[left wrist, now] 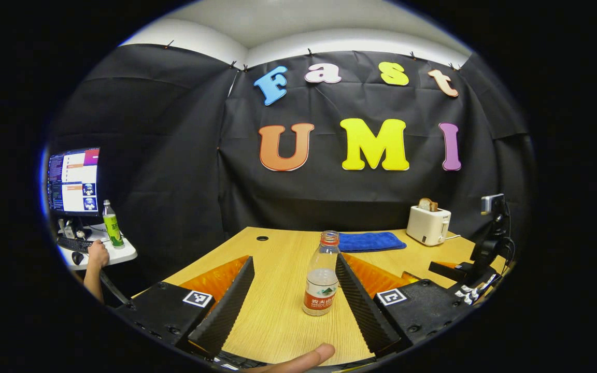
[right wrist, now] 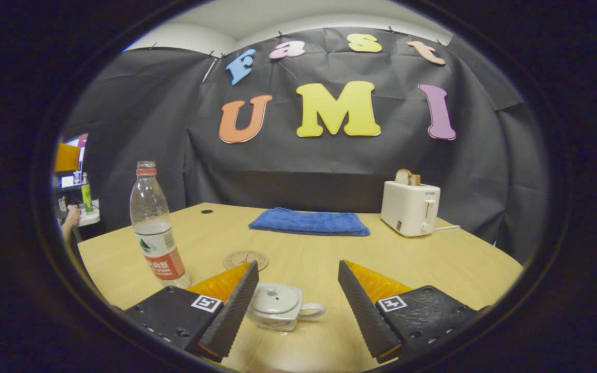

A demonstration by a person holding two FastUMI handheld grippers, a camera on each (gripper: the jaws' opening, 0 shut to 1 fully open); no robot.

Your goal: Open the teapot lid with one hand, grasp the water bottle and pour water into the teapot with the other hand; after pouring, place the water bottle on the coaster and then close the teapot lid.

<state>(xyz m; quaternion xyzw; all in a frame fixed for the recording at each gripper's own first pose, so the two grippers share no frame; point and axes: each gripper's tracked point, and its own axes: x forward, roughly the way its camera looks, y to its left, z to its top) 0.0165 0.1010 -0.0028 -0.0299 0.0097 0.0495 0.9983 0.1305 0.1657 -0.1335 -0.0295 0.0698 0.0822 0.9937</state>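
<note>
- Pale wood is the surface [right wrist: 433, 269] under everything, and your task has not really started: the teapot lid [right wrist: 276, 298] sits on the teapot [right wrist: 280, 306] and the water bottle [left wrist: 322, 274] stands upright with its red cap on.
- In the left gripper view your left claw [left wrist: 296, 298] is spread wide, gripping nothing, with the bottle at centre frame between the fingers but touching neither. That looks like the line-up for a grasp around the label.
- In the right gripper view your right claw [right wrist: 296, 305] is also wide open and empty, and the teapot sits low in the frame, just beside its left finger. From there the lid knob is the likely target.
- The coaster [right wrist: 246, 259] lies just beyond the teapot, left of centre, bare and ready for the bottle.
- Bottle and teapot stand close together, so your two claws may crowd each other; judge the pour angle with care.
- A blue cloth [right wrist: 310, 221] and a toaster [right wrist: 410, 207] holding bread sit at the far edge, well apart from your work and not in the way.
</note>
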